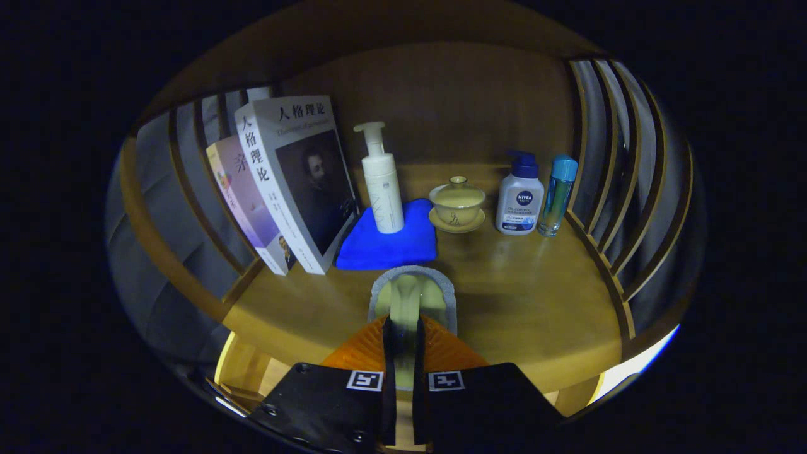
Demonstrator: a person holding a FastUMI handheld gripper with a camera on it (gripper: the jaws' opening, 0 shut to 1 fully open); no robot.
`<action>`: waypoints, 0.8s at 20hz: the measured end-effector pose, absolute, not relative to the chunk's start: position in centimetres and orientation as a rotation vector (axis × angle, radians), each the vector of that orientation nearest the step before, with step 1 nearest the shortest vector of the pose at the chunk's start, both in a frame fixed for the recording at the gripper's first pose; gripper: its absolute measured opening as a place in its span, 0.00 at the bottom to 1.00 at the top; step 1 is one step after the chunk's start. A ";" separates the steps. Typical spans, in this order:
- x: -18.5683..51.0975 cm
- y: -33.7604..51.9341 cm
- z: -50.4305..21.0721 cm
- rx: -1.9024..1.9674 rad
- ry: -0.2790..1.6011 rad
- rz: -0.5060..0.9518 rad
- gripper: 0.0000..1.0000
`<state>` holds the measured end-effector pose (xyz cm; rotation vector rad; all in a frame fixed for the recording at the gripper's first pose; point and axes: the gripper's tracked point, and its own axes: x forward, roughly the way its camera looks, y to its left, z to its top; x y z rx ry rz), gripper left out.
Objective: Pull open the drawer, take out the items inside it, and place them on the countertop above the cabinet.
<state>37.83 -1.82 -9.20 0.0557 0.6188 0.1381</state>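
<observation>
One item sits in my claw (403, 331) right now: a pale yellow-green piece with a grey fuzzy rim (411, 291), something like a small scrubber or sponge on a handle, though I cannot tell exactly what it is. Both fingers are pressed close together on its narrow stem, and its wider head pokes out just ahead of them, over the front part of the wooden bench (523, 296); I cannot tell whether it touches the wood yet. My worry is the grip: the stem is slim and looks smooth, so I judge it could pivot or slip out if I tilt. Letting go too near the front edge could drop it off the bench. Just beyond the head lies a folded blue cloth (403, 247) with a white pump bottle (383, 186) standing on it, and pushing forward could topple that bottle. Leaning white-covered books (296, 183) stand left of the cloth; a lidded yellow tea bowl on a saucer (457, 205) stands to its right.
</observation>
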 end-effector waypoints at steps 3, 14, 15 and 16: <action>38.7 -2.0 -9.4 0.087 0.637 0.131 0.16; 40.4 -1.3 -8.8 0.165 0.615 0.108 0.33; 40.3 -1.1 -8.4 0.173 0.603 0.111 0.42; 40.2 -0.8 -7.9 0.180 0.594 0.118 0.52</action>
